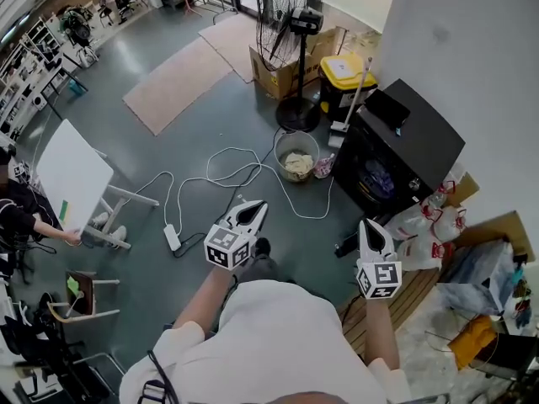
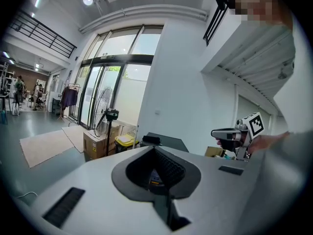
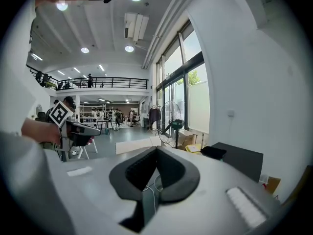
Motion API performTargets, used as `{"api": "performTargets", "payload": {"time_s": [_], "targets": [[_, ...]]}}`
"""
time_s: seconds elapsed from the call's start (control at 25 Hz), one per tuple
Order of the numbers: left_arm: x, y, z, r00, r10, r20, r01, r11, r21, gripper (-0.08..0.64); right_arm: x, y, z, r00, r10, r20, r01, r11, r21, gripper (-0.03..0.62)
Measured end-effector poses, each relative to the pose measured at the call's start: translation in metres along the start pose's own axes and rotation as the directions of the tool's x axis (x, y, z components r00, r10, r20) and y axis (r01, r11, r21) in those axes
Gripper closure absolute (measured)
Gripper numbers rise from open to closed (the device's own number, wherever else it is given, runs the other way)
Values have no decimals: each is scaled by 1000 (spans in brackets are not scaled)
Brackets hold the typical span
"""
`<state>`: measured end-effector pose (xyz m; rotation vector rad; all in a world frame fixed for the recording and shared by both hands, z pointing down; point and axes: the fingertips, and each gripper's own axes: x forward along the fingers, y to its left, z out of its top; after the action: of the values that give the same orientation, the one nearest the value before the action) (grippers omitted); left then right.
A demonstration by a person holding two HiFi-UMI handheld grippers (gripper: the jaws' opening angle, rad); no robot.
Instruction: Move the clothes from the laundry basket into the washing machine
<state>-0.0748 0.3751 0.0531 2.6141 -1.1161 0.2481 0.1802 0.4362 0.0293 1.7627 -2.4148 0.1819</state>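
The black washing machine [image 1: 406, 144] stands against the right wall, and coloured clothes show in its front opening [image 1: 377, 179]. A round grey laundry basket [image 1: 296, 144] holding pale cloth sits on the floor just left of it. My left gripper [image 1: 256, 208] is shut and empty, held above the floor well short of the basket. My right gripper [image 1: 369, 225] is also shut and empty, in front of the machine. In the left gripper view the jaws of the left gripper [image 2: 155, 149] meet, with the machine [image 2: 166, 141] beyond. The right gripper [image 3: 157, 148] points past the machine [image 3: 240, 158].
White cables [image 1: 226, 175] and a power strip [image 1: 172, 237] lie on the floor ahead. A standing fan [image 1: 298, 53], a cardboard box [image 1: 271, 72] and a yellow-lidded bin [image 1: 345, 77] stand behind the basket. Plastic bags [image 1: 425, 225] crowd the right; a white table [image 1: 72, 175] stands left.
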Motion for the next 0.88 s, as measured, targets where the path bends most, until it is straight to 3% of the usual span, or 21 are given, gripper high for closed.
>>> {"api": "performTargets", "payload": {"time_s": [0.36, 0.88], "targets": [[42, 51, 11, 999, -30, -13, 30, 1000, 1, 555, 64, -10, 0, 1000, -21, -20, 20, 1000, -3, 581], [131, 179, 64, 995, -87, -50, 88, 996, 32, 554, 210, -18, 20, 996, -66, -53, 67, 997, 27, 581]]}}
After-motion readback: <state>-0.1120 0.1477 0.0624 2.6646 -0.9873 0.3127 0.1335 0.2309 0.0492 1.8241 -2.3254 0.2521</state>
